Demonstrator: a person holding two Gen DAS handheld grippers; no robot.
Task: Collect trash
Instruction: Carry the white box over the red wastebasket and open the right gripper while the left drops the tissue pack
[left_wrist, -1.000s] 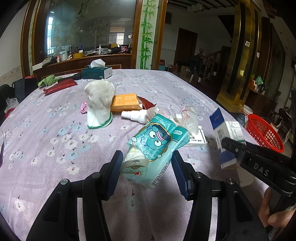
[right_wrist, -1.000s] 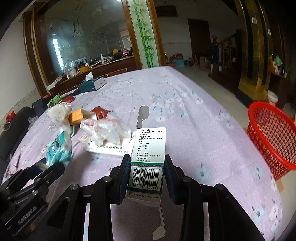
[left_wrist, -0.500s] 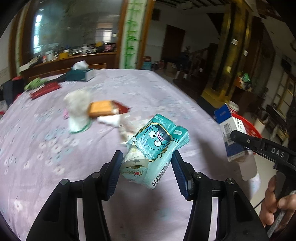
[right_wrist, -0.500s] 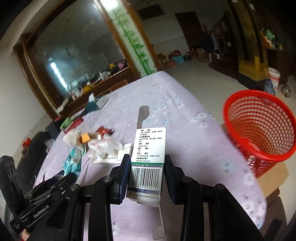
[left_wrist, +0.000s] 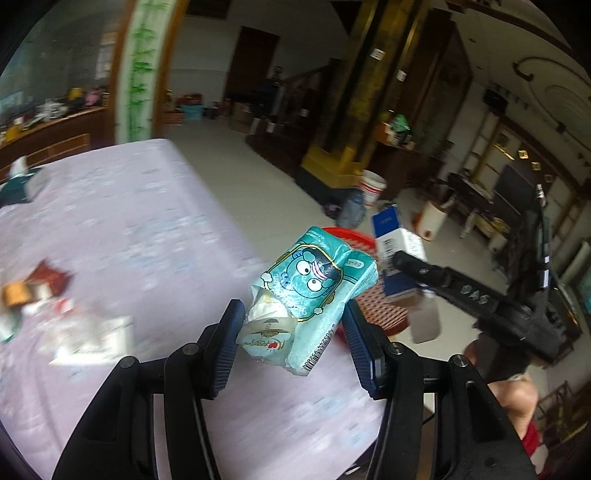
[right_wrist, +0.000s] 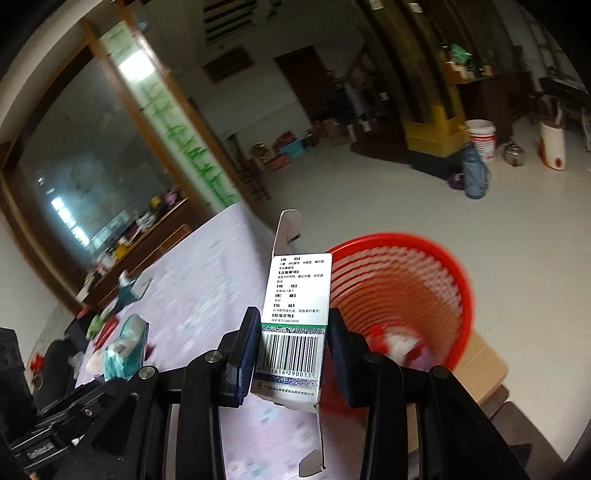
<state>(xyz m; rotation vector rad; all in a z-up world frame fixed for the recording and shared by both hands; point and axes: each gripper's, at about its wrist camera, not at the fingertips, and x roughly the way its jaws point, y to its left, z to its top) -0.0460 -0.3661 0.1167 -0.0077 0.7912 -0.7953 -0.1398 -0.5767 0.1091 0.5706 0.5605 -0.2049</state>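
Leftover litter: a blurred heap of wrappers and a flat white box (left_wrist: 92, 341) lies on the lilac flowered surface (left_wrist: 155, 236), far left in the left wrist view; the blur hides what each piece is.
Tissue box: a dark green one (left_wrist: 22, 184) sits at the far end of the surface, well apart from the heap.
Left claw (left_wrist: 291, 332): its blue-padded jaws are pressed on either side of a teal tissue pack (left_wrist: 314, 288) with a cartoon face, holding it tilted in the air above the surface near its edge.
Teal tissue pack, other view: it shows at the lower left of the right wrist view (right_wrist: 125, 347), above the black frame of the left tool.
Right claw (right_wrist: 293, 354): clamped on a white medicine carton (right_wrist: 295, 321), upright, barcode facing the camera, top flap open and standing up.
Medicine carton, other view: seen from the left wrist (left_wrist: 397, 243), it shows a blue face and hangs in front of the basket.
Red basket (right_wrist: 436, 258): a mesh bin standing on the floor just beyond the surface's edge, directly behind the carton; some red and white scraps lie inside, probably wrappers.
Hand (left_wrist: 517, 398): grips the right tool's handle at the lower right.
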